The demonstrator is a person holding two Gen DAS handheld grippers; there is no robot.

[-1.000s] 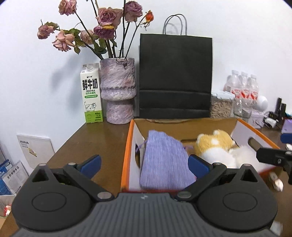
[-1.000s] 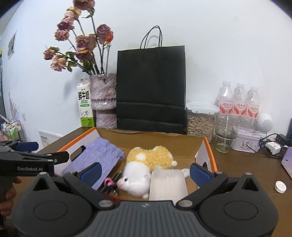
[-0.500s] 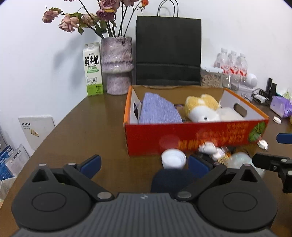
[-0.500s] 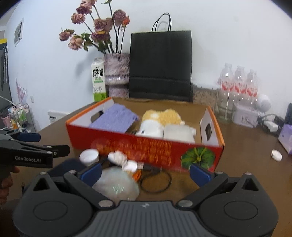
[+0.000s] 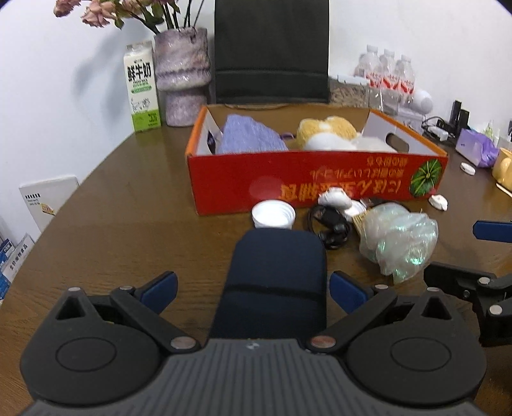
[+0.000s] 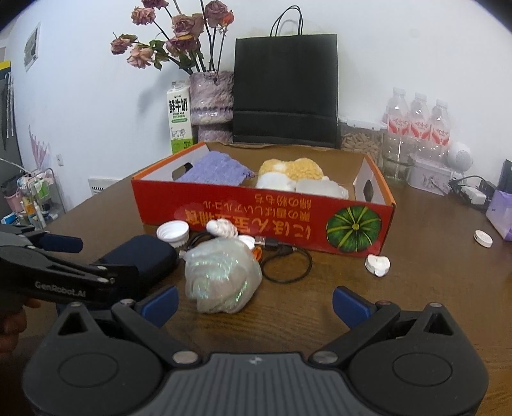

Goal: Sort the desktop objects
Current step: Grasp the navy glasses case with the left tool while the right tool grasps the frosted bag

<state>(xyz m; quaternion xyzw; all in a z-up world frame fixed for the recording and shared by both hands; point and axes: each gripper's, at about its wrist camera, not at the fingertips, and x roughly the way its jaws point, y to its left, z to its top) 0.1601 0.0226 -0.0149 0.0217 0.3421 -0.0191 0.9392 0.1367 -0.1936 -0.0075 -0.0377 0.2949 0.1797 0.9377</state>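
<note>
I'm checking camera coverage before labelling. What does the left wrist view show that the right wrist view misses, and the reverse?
Only the left wrist view shows the yellow mug at the far right edge and the white booklet beside the table.

Only the right wrist view shows the black bag's handles, the cluttered rack at left, and the hand holding the left tongs.

Both show the red box, navy case, white cap, crumpled plastic bag and milk carton.

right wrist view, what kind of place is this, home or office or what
Probably a home or small office desk, though I can't be sure. A brown wooden table stands against a white wall, with a vase of dried roses, a milk carton and water bottles along the back.
</note>
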